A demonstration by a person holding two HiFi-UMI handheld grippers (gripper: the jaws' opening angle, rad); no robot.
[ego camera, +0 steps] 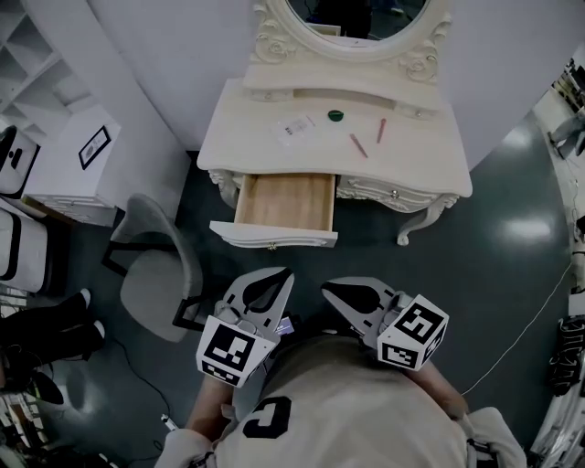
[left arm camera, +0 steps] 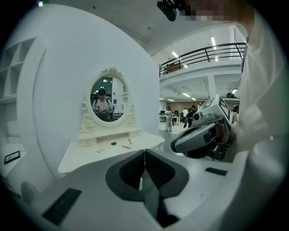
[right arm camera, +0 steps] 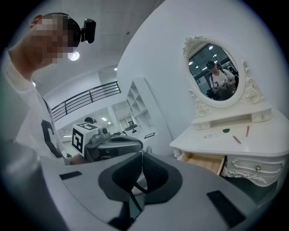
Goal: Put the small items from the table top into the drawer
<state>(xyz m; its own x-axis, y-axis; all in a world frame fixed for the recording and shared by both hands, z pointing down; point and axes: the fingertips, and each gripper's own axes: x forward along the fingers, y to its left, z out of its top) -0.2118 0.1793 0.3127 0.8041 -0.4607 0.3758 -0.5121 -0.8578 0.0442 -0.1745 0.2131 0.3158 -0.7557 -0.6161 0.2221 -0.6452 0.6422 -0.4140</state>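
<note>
On the white dressing table (ego camera: 239,139) lie a white packet (ego camera: 295,127), a small green round item (ego camera: 335,115) and two red pens (ego camera: 357,144) (ego camera: 381,130). Its wooden drawer (ego camera: 284,203) is pulled out and looks bare inside. My left gripper (ego camera: 280,279) and right gripper (ego camera: 331,290) hover side by side well in front of the drawer, close to my chest. Both are shut with nothing between the pads. The right gripper view shows the drawer (right arm camera: 205,163) and the pens (right arm camera: 236,139) far ahead.
A grey chair (ego camera: 154,265) stands left of the drawer. A white cabinet (ego camera: 78,164) is further left, and an oval mirror (ego camera: 356,20) rises behind the table top. A thin cable (ego camera: 539,315) runs over the dark floor at the right.
</note>
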